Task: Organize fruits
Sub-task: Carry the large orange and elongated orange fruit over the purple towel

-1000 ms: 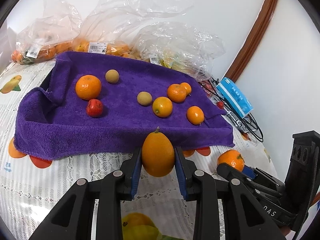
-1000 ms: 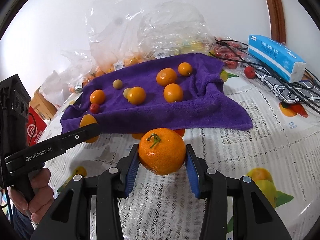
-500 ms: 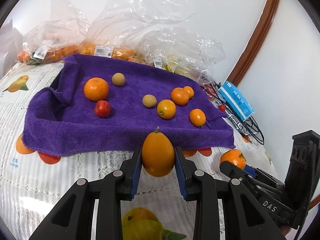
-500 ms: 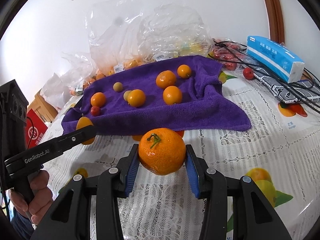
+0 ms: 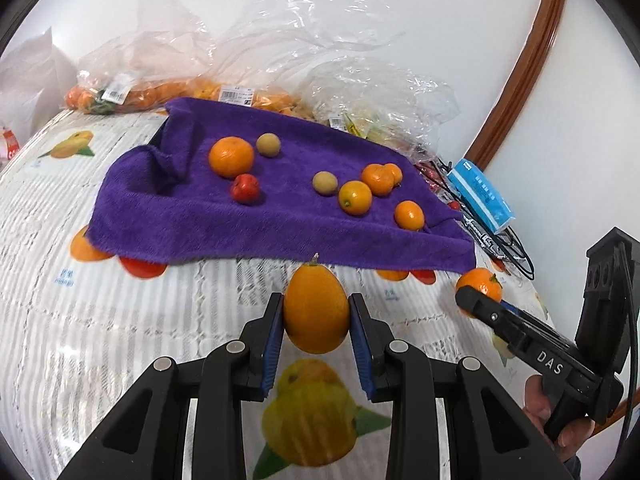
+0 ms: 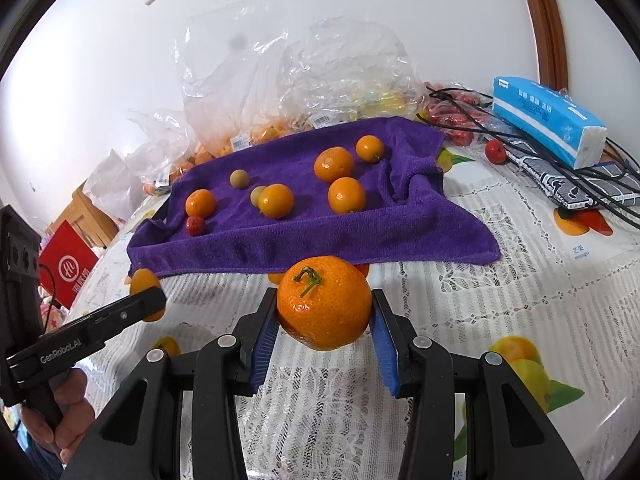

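Left gripper (image 5: 316, 314): jaws narrowed onto an egg-shaped orange fruit (image 5: 316, 310), blue pads flat against its two long sides, stem end pointing away toward the cloth.
Right gripper (image 6: 324, 310): jaws a little wider, pinching a round mandarin (image 6: 324, 304) across its middle, green stem up.
Where the fruit is: both pieces are held above the lace-patterned tablecloth (image 6: 500, 280), just short of the near edge of the purple towel (image 5: 240, 220), on which other oranges, two small tan fruits and a red one lie apart.
Handling: both look light and firm but thin-skinned; the peel would likely bruise or split under a hard squeeze. The glossy mandarin rind could slip, and either would roll if set down carelessly.
Where to hold: across the widest girth, as here, looks safest.
Behind: clear plastic bags (image 6: 320, 72) of more fruit against the wall.
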Available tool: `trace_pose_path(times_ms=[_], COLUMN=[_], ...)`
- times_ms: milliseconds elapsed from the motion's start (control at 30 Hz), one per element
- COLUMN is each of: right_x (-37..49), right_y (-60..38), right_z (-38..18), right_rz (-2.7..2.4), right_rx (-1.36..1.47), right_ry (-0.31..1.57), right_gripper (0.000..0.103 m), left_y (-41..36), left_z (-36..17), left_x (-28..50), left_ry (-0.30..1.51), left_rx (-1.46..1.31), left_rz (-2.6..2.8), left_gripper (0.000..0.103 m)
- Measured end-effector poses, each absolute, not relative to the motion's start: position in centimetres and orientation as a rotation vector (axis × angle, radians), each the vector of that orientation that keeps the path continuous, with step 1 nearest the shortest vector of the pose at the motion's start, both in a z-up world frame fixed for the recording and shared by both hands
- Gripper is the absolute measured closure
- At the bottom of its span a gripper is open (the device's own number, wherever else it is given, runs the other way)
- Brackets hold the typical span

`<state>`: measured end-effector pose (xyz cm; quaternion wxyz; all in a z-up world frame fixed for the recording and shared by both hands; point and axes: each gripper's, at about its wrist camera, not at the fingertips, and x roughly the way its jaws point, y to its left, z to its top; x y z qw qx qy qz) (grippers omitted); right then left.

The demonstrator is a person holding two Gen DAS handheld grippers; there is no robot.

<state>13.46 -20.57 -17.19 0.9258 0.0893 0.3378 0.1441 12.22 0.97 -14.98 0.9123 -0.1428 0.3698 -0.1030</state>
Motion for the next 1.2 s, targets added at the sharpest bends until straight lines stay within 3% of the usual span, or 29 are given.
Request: trace_pose_path(times_ms=[433,1200], right_x=[11.5,7.1], right_y=[-19.6,-18.1], right_z=[-16.3,-8.0], right_rz=[0.288,0.249], right_rx=[0.177,0.127], right_ry=[0.696,0.575], right_gripper=[0.059,0.059], left_y=[2.5,3.5], left_z=[-14.1,-5.9], left_x=[9.4,6.0], left_ry=[0.748,0.579], left_rx=[-0.289,-0.221], left_rz=[-0.189,-0.173], left_gripper=[0.073,0.073])
